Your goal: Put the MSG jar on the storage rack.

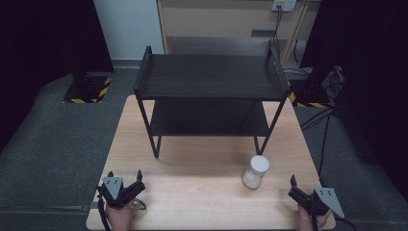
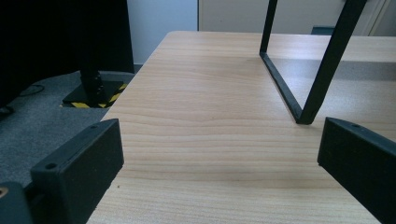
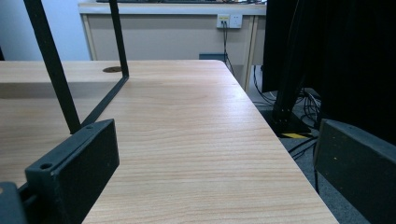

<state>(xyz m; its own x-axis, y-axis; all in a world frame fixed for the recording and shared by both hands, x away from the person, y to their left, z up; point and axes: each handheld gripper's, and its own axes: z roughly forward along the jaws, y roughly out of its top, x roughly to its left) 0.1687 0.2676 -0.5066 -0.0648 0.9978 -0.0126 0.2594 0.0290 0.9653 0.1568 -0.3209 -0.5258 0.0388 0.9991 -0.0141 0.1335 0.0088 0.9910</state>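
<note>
A white jar (image 1: 256, 172) with a white lid stands upright on the wooden table (image 1: 192, 192), just in front of the right front leg of a black two-tier shelf (image 1: 211, 77). Nothing lies on either of its tiers. My left gripper (image 1: 125, 178) rests at the table's near left corner, open and empty. Between its spread jaws, the left gripper view (image 2: 219, 149) shows bare wood and a shelf leg (image 2: 327, 65) ahead. My right gripper (image 1: 307, 188) sits at the near right corner, right of the jar, open and empty (image 3: 215, 154). A shelf leg (image 3: 51, 65) stands at its left.
Grey carpet surrounds the table. Black stand bases with yellow-black tape sit on the floor at the left (image 1: 86, 89) and right (image 1: 308, 96). Cables (image 1: 322, 125) trail past the table's right edge. A beige cabinet (image 1: 226, 19) stands behind the shelf.
</note>
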